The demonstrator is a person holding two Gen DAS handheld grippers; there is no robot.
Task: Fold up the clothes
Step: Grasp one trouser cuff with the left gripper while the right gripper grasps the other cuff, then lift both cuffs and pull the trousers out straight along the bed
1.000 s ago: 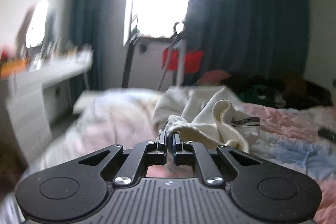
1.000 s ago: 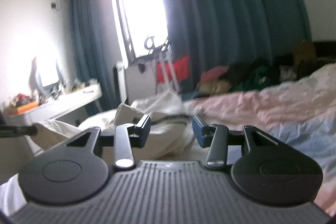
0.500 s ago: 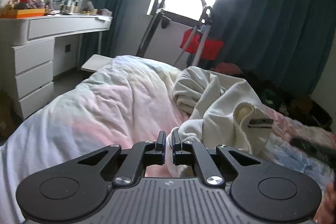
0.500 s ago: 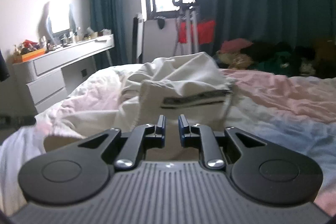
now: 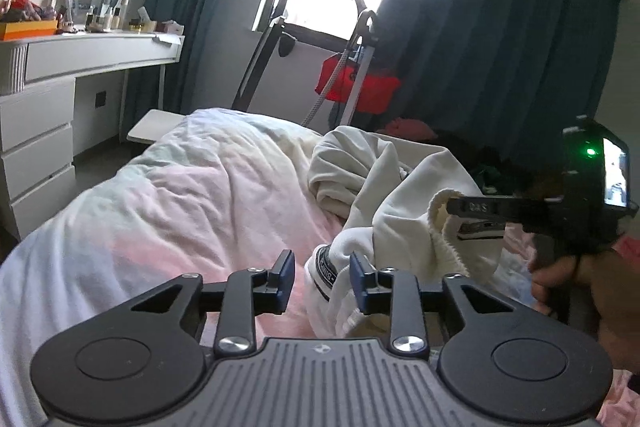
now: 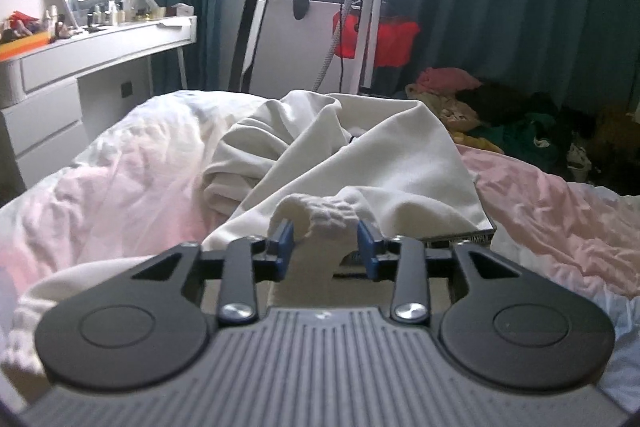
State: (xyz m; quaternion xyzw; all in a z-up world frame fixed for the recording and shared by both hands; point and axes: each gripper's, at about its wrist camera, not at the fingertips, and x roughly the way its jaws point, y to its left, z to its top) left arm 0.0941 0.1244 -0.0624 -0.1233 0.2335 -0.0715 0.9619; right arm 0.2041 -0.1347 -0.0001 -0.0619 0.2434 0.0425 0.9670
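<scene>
I see the cream sweatshirt [image 6: 372,163] lying crumpled in the middle of the bed [image 6: 120,183], fleecy inside showing, a dark printed band along its hem. My left gripper [image 5: 322,277] has its jaws part open and opening, a rolled cuff with a printed band between them, the pads not pressing on it. My right gripper [image 6: 326,247] also has its jaws part open and opening, with a ridge of ribbed cream fabric rising between them; I can't tell whether the pads touch it. From the left wrist view the right gripper [image 5: 476,215] reaches into the garment's fold, so its tips are partly hidden, and the person's hand [image 5: 576,283] on it is cut off at the edge. Beyond the bed stand a white dressing surface [image 5: 80,55] crowded with bottles, teal curtains [image 6: 520,7] and a heap of clothes [image 6: 500,111].
</scene>
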